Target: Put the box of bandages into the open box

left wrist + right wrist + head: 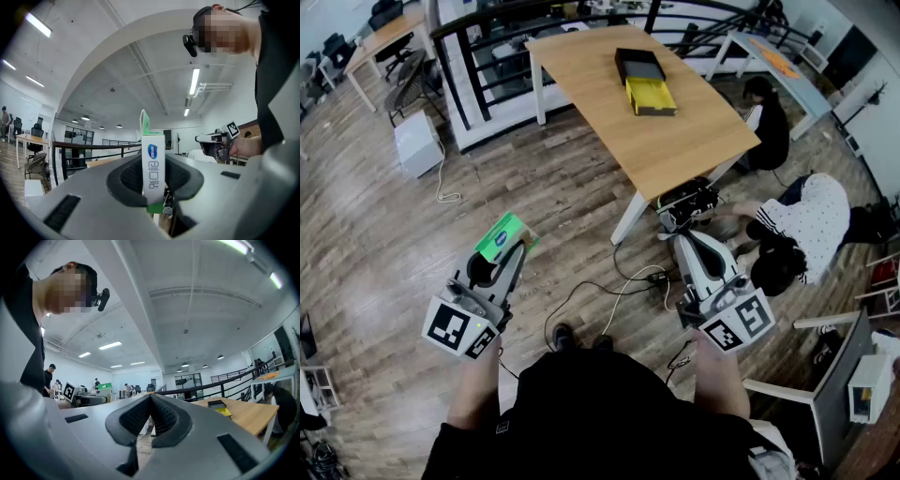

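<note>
Nearest, low in front of the person, the left gripper (508, 247) is clamped on the box of bandages (506, 234), a green-and-white carton standing upright between its pads (126, 178) with a flap sticking up, while the right gripper (686, 202) beside it has its jaws pressed together on nothing. Farther off, across the wooden floor (384, 234) and a trailing cable (609, 291), stands the wooden table (694, 141), a person (811, 220) crouching by its near corner. On the tabletop, well apart from both grippers, lies the open box (650, 97), yellow inside with a black part at its far end.
</note>
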Tool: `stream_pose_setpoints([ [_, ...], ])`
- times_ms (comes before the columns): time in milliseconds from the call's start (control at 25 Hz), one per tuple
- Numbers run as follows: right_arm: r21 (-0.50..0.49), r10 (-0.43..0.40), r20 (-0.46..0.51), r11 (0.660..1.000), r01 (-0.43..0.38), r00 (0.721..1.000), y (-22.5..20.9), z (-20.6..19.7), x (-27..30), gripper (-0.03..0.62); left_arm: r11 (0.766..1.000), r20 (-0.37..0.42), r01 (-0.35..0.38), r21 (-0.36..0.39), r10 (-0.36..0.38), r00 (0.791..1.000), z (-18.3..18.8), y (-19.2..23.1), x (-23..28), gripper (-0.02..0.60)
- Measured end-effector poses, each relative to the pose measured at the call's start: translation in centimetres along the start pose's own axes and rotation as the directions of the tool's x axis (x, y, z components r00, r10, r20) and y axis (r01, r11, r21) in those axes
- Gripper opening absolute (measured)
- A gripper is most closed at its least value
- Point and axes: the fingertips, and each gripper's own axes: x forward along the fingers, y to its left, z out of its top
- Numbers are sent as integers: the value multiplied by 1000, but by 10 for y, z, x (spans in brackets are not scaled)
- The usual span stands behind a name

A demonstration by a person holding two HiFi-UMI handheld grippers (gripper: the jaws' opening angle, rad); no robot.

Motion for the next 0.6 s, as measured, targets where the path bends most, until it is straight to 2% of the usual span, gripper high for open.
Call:
stream_pose_setpoints([
  [440,7,-22,5,1000,22,1000,0,-6,9,35,1000,-13,21,-23,-21,1000,-12,14,2,92],
  [600,-47,-38,-5,998,38,999,4,-1,12,35,1000,-9,24,-18,-25,1000,-10,21,-3,92],
])
